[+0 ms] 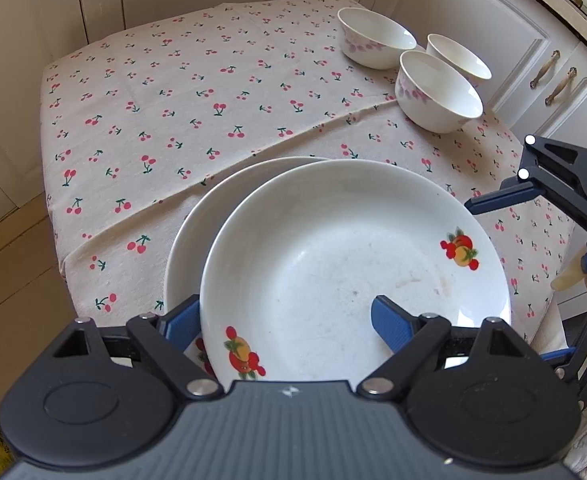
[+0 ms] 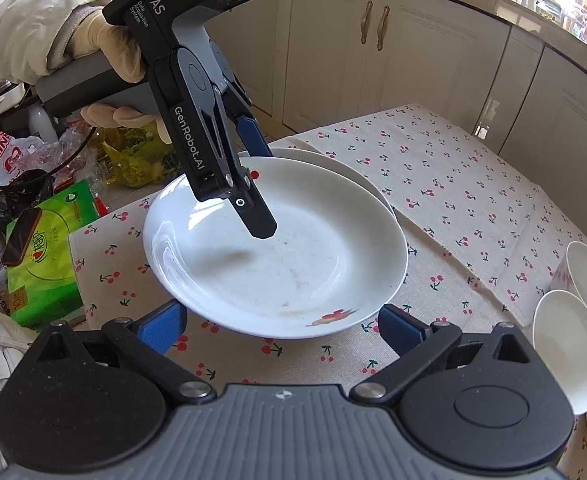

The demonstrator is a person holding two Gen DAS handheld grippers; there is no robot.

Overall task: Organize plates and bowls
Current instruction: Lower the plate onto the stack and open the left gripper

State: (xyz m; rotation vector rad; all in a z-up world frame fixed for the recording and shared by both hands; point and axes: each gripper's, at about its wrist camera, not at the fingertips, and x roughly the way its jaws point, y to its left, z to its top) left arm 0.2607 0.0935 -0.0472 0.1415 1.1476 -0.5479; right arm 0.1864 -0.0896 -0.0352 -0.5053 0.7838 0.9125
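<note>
Right, my left gripper [image 1: 283, 320] sits over the near rim of the top plate [image 1: 353, 264], jaws abt halfway apart. One blue finger [image 1: 389, 322] is inside the dish, the other outside the rim on the left; can't tell if either pad actually presses the plate. Top plate lies tilted on a second plate [image 1: 197, 220], overlapping it, offset to its right, both on the cherry-print cloth [image 1: 153, 112]. From the right wrist cam, my right gripper [image 2: 281, 326] hangs just short of the plate's near edge, jaws wide, nothing btwn them. Three bowls [image 1: 439, 92] stand upright in a cluster at the far right corner, well apart from the plates. Gloved hand [image 2: 109, 52] grips the left tool's handle.
</note>
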